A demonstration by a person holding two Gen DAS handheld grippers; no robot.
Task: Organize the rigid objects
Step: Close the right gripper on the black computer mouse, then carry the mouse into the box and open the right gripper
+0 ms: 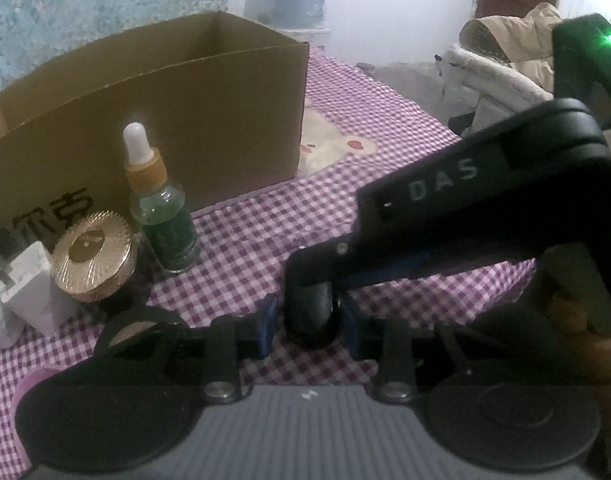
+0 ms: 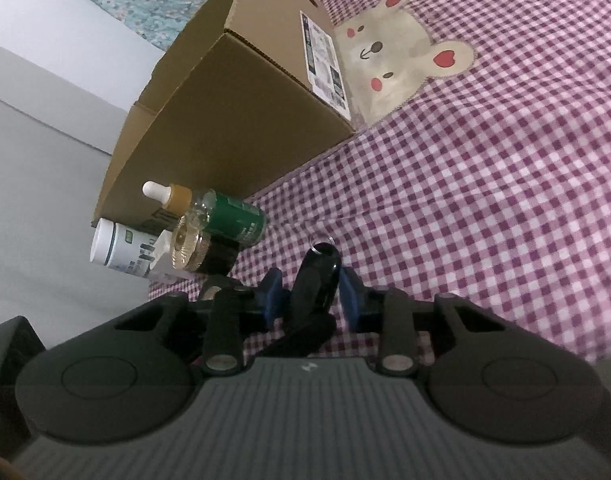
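A: Left gripper [image 1: 310,320] status?
B: Pitched steeply down, blue pads [image 1: 268,326] drawn in narrow on either side of a dark cylinder. Contact not clear, slight gap visible on one side.
A: Right gripper [image 2: 311,294]?
B: Same story, angled down, jaws narrow, blue pads [image 2: 271,296] flanking the black piece. Its body crosses the left camera's view from the right.
A: Hand visible?
B: Fingers [image 1: 573,312] wrapped on the right handle, at the left view's edge.
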